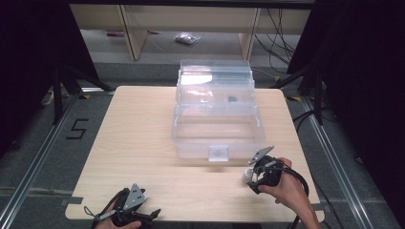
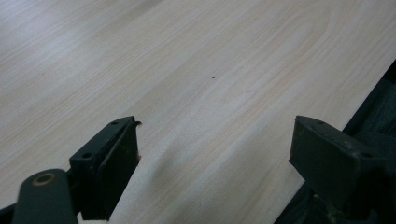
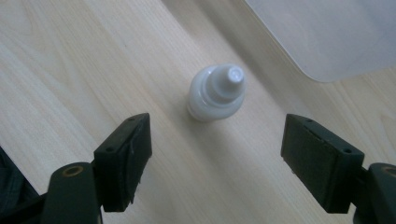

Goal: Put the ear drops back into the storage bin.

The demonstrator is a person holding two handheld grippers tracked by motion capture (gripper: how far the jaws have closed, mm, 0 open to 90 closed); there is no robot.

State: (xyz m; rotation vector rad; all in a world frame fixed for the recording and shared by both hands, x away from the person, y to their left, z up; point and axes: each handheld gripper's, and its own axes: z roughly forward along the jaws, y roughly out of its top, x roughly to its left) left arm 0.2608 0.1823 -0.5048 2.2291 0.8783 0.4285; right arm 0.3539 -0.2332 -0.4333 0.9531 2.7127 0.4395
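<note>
the small white bottle [image 3: 216, 93] stands ungrasped at twelve o'clock of the wide-open right gripper [image 3: 217, 156]; pickup and placement into the clear box [image 1: 217, 125] are judged pending.

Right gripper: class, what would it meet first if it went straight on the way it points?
Probably the small white plastic bottle, upright on the wooden table, ahead of the open right gripper.

Light wooden table [image 1: 143, 143] on a grey carpeted floor [image 1: 43, 138]; a black "5" [image 1: 76, 129] is taped on the floor left of it. Metal floor rails [image 1: 28, 171] run along both sides. Black curtains [image 1: 28, 57] hang left and right. Beyond stand pale wooden furniture legs [image 1: 133, 33], loose cables [image 1: 277, 43] and a small plastic bag [image 1: 187, 38].
</note>
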